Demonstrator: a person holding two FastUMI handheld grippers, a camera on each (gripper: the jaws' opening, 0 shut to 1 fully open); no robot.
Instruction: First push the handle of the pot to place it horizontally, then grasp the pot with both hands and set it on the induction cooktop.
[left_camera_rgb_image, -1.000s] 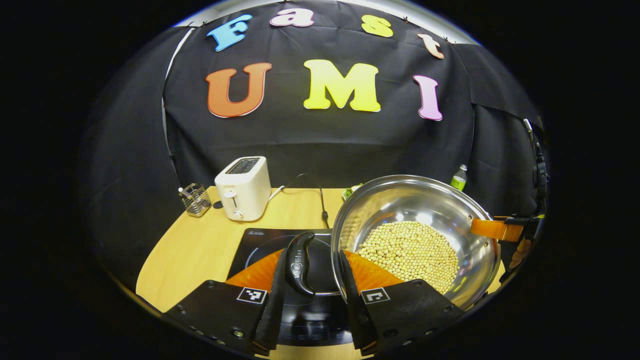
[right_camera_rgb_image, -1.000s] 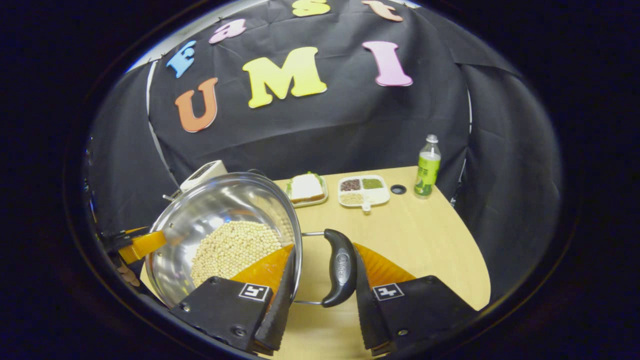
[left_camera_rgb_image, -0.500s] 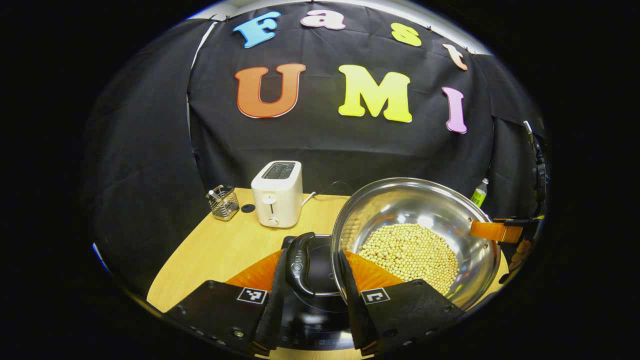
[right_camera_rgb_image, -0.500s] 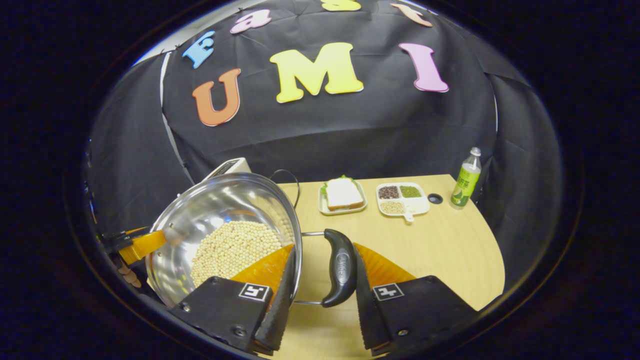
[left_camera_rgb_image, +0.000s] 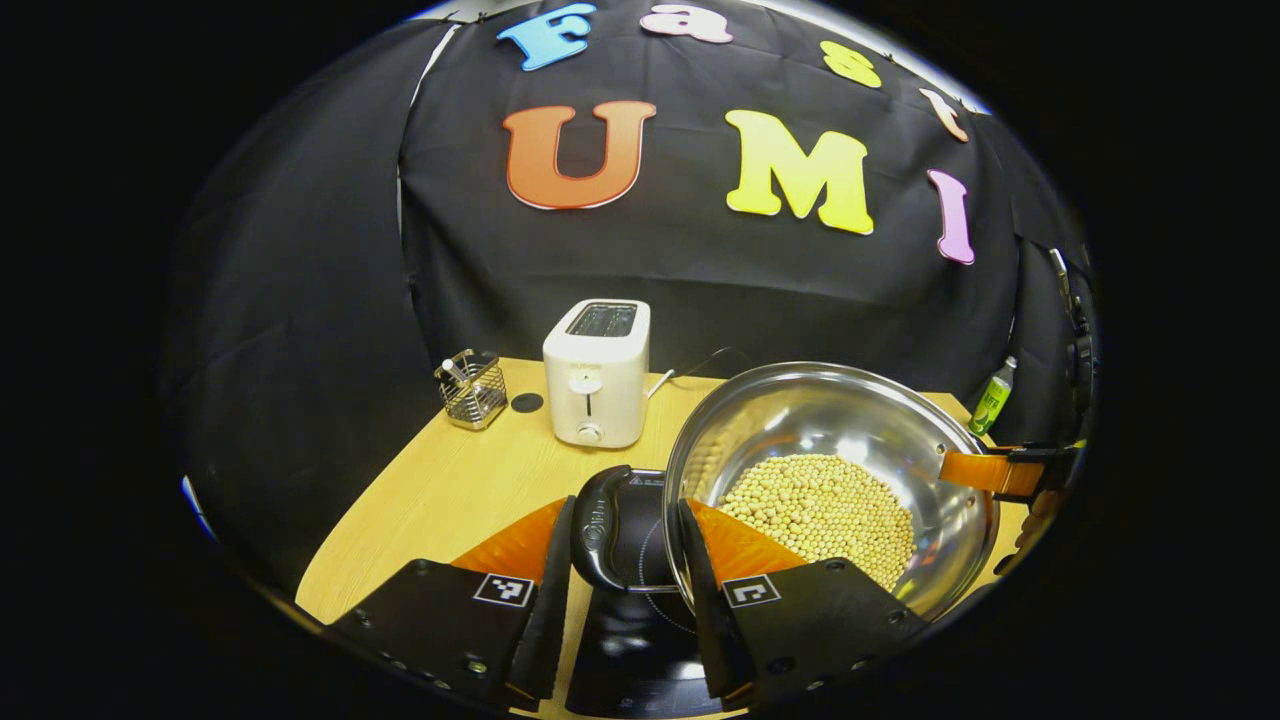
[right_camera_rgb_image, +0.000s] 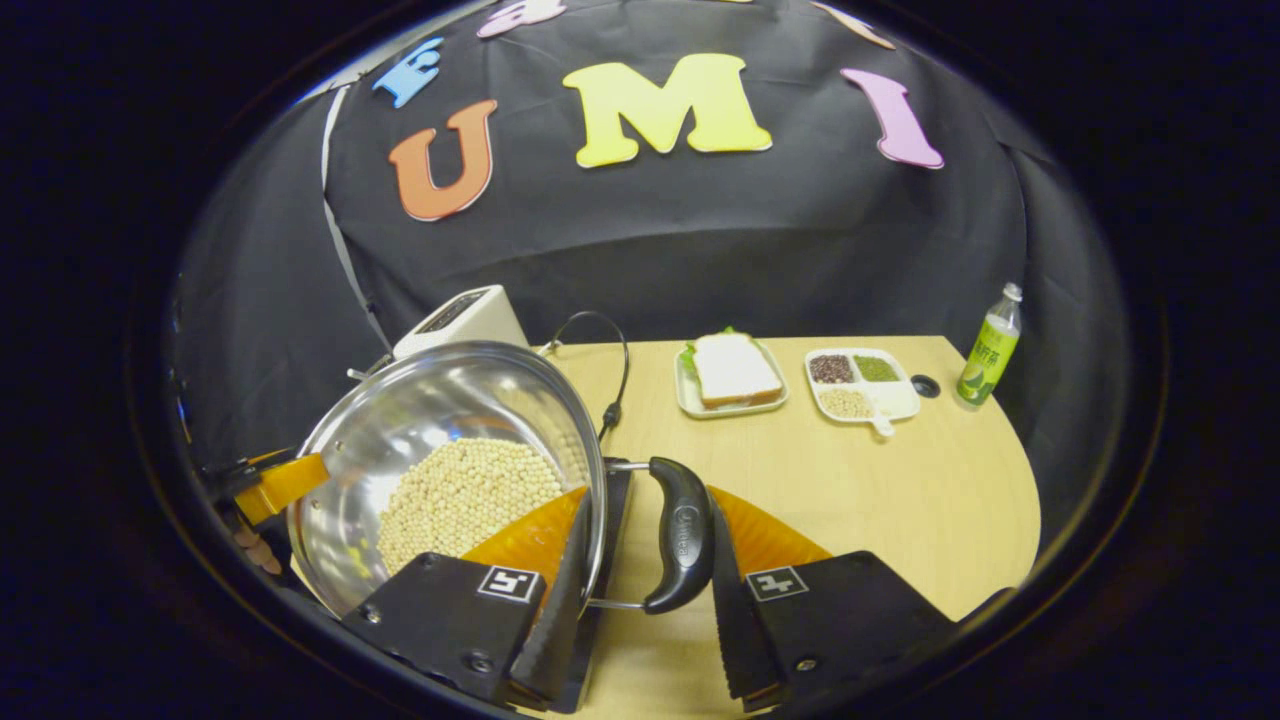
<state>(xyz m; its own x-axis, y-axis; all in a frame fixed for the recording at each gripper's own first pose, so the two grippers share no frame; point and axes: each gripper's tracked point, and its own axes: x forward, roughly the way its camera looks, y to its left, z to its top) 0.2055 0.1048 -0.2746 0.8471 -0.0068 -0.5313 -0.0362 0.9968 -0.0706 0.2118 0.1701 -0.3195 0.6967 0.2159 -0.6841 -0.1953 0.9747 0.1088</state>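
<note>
Both claws, left gripper (left_camera_rgb_image: 620, 600) and right gripper (right_camera_rgb_image: 640, 600), clamp the pot (left_camera_rgb_image: 830, 480) by its handles; next I lower it level onto the cooktop (left_camera_rgb_image: 630, 650) at lower centre.

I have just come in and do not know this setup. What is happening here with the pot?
A person holds a steel pot of soybeans with two handheld grippers. The left gripper clamps one black side handle, the right gripper the other side handle. The pot is over the black induction cooktop on the wooden table; whether it already rests on it is unclear.
</note>
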